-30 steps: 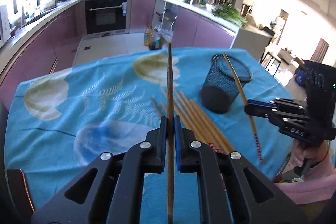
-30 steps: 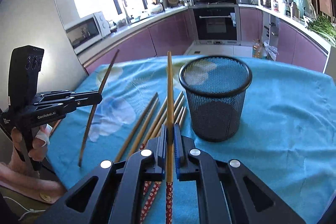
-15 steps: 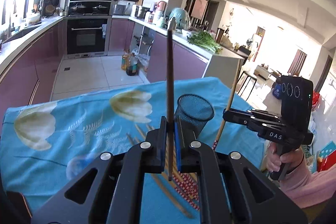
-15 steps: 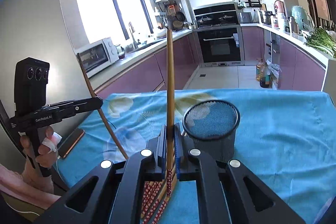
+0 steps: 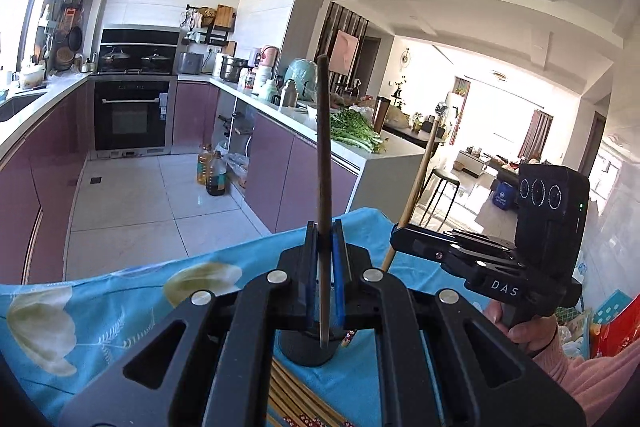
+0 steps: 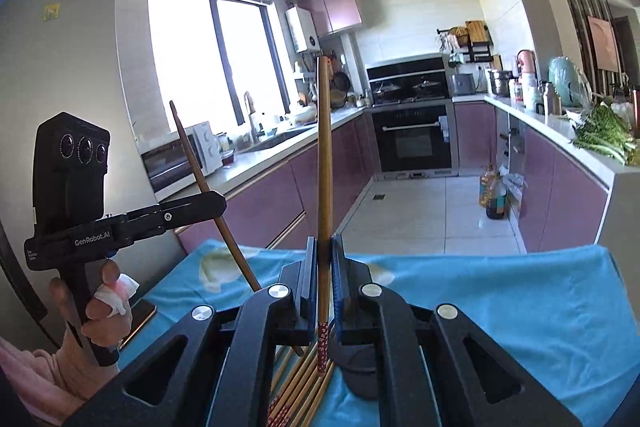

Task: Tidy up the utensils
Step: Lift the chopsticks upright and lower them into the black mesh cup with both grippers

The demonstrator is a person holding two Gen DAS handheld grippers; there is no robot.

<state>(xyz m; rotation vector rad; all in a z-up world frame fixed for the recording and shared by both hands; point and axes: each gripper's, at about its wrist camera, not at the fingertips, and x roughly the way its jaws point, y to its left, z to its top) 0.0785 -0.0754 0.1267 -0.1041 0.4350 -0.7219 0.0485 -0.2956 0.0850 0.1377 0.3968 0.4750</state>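
My left gripper (image 5: 323,247) is shut on a dark brown chopstick (image 5: 322,155) held upright, its lower tip above the black mesh cup (image 5: 306,349). My right gripper (image 6: 324,259) is shut on a light brown chopstick (image 6: 323,163) with a red patterned end, also upright beside the cup (image 6: 360,367). Each gripper shows in the other's view: the right one (image 5: 400,235) holding its stick (image 5: 418,179), the left one (image 6: 218,203) holding its stick (image 6: 200,171). Several more chopsticks (image 6: 296,383) lie on the blue floral cloth (image 6: 500,291).
The table with the blue cloth (image 5: 100,307) ends near purple kitchen cabinets (image 5: 296,183). Oil bottles (image 5: 214,173) stand on the tiled floor. A phone (image 6: 138,315) lies at the cloth's left edge.
Both grippers have lifted and tilted their chopsticks from nearly flat to upright, moving over the mesh cup. The cup is now mostly hidden under the jaws.
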